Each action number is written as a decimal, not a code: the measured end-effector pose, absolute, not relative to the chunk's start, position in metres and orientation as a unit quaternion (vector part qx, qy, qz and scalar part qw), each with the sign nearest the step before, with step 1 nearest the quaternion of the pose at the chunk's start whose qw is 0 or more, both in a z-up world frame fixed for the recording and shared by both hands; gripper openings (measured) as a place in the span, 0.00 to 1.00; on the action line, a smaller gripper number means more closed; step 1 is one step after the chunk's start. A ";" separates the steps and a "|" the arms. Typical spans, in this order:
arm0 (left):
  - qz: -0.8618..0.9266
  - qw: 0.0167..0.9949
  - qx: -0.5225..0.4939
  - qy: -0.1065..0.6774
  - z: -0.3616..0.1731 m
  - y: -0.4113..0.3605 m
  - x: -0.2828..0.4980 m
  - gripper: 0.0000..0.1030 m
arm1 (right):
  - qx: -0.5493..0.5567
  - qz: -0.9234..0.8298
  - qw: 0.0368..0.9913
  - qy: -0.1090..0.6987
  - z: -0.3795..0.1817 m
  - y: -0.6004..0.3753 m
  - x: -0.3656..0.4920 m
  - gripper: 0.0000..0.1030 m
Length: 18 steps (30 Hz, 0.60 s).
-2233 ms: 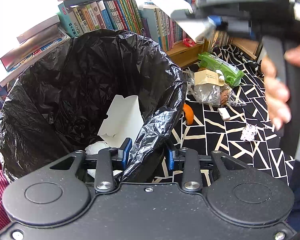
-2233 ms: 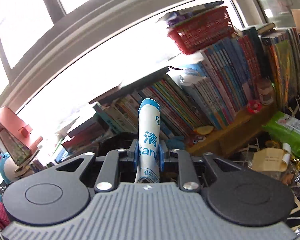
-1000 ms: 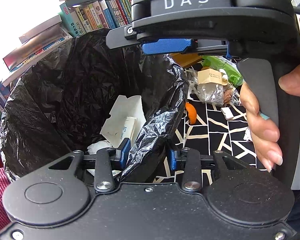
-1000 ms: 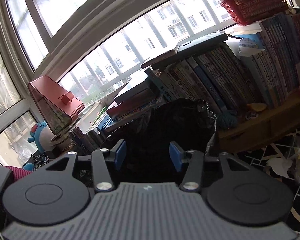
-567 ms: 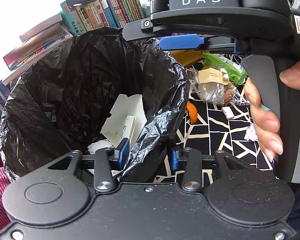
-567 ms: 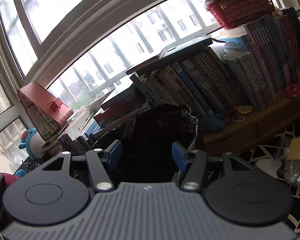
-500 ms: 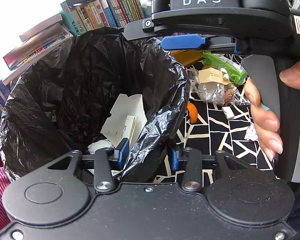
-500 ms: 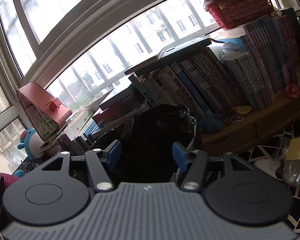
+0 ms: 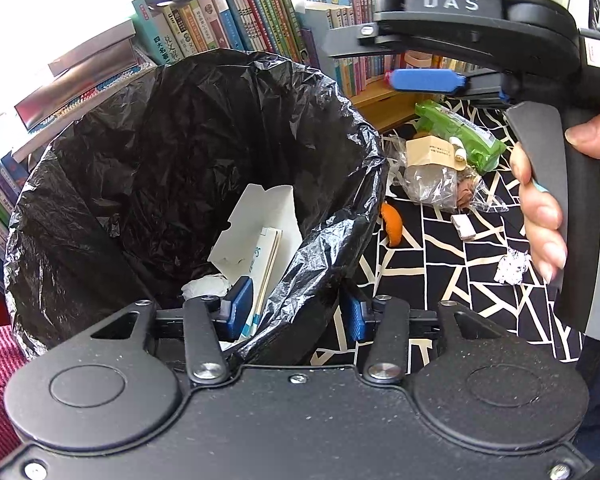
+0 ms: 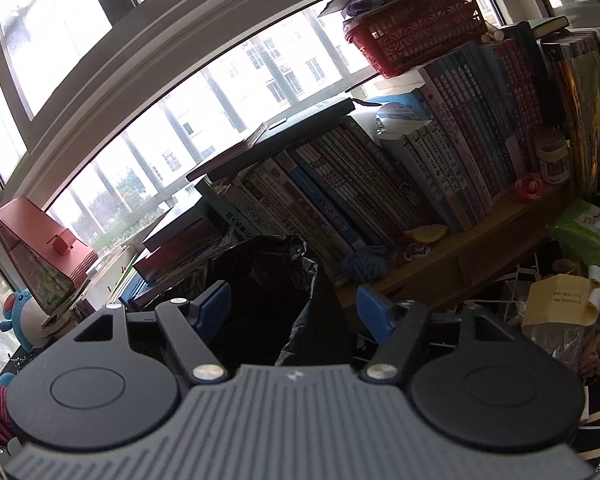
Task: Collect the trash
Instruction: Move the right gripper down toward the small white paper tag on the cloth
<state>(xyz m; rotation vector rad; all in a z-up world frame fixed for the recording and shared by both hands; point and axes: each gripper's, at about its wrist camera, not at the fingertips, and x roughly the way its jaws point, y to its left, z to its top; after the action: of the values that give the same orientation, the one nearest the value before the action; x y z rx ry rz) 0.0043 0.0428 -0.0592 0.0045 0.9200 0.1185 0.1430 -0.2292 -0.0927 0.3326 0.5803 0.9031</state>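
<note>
Left gripper (image 9: 296, 312) low at near rim of black bin bag (image 9: 148, 152); blue pads astride the bag's near-right edge, one pad inside, one outside. Jaws opening; plastic rim between them, pads no longer pressing on it as far as can be told. Inside the bag: white carton (image 9: 260, 224) leaning against the right wall, flat blue-and-white packet (image 9: 266, 264) just beside it, crumpled white paper (image 9: 204, 288) at the bottom.

Right gripper (image 9: 424, 80) seen from the left wrist view at far right, above the bag's far-right edge, gripped by a hand (image 9: 544, 216). Jaws apart and opening wider; nothing between them. From the right wrist view, right gripper (image 10: 294, 308) aimed over the bag's dark mouth (image 10: 260, 292) toward a row of books (image 10: 380, 184) on a wooden shelf (image 10: 460, 256).

Remaining trash on black-and-white patterned cloth (image 9: 440, 264), right of the bag: green packet (image 9: 460, 132), tan paper tag (image 9: 432, 152) on clear crinkled wrapper (image 9: 432, 188), orange peel (image 9: 392, 228) near the bag's wall, small white scrap (image 9: 464, 226), foil ball (image 9: 512, 266).

Red basket (image 10: 416, 36) atop the books, far right. Window (image 10: 180, 92) behind.
</note>
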 end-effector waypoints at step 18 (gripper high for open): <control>0.067 0.893 -0.016 0.445 -0.056 0.047 0.006 0.49 | 0.196 0.219 0.897 0.330 -0.137 -0.286 0.200 0.83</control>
<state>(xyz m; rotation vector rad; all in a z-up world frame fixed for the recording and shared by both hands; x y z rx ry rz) 0.0056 0.0471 -0.0564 -0.0331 0.9236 0.1391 0.1999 -0.2862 -0.1369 0.4058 0.6843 0.4542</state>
